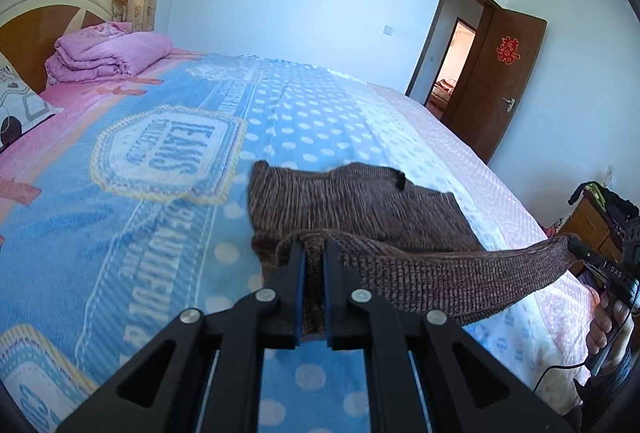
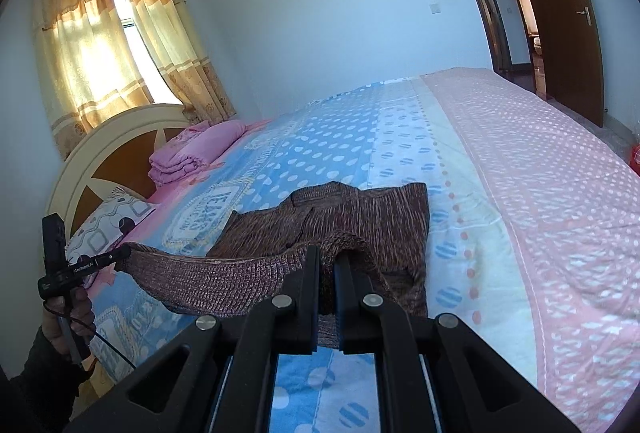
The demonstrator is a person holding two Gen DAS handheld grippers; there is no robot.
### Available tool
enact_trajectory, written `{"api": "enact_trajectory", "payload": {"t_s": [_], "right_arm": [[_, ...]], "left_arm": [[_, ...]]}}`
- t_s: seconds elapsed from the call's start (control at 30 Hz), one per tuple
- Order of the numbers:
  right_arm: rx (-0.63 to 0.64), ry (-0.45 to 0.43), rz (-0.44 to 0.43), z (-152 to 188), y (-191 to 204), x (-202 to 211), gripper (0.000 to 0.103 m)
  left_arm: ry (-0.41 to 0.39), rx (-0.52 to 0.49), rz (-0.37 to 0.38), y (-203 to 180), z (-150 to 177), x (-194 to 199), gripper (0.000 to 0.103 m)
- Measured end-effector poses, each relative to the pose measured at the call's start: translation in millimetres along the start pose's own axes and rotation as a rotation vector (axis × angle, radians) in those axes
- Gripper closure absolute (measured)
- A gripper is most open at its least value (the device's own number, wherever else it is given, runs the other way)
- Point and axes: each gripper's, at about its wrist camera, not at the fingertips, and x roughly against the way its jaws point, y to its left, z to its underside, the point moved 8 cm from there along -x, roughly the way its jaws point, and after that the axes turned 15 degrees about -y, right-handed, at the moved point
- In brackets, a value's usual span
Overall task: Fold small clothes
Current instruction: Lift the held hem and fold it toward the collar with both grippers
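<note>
A brown ribbed knit garment (image 1: 352,205) lies on the bed's blue polka-dot blanket (image 1: 120,233), towards the foot end of the blue part, close to where the blanket meets the white band and the pink dotted spread (image 2: 540,173). Its near edge is lifted off the bed and stretched into a taut band between the two tools. The left gripper (image 1: 313,253) has its black fingers with blue pads pressed onto a fold of the knit at one end of that band; the right gripper (image 2: 327,257) pinches the other end the same way, with cloth bunched between its fingers. The rest of the garment stays flat on the blanket just beyond them. At the head end, a folded pink quilt (image 1: 108,57) sits against the cream and wood headboard (image 2: 120,145), with a patterned pillow (image 2: 108,221) near it. A dark wooden door (image 1: 496,81) stands open past the foot of the bed.
</note>
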Motion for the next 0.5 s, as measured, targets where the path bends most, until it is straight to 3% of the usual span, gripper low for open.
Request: {"api": "enact_trajectory", "payload": {"t_s": [0.5], "right_arm": [[0.003, 0.024, 0.062, -37, -31, -94, 0.098]], "left_arm": [[0.017, -0.014, -0.045, 1, -43, -92, 0.095]]}}
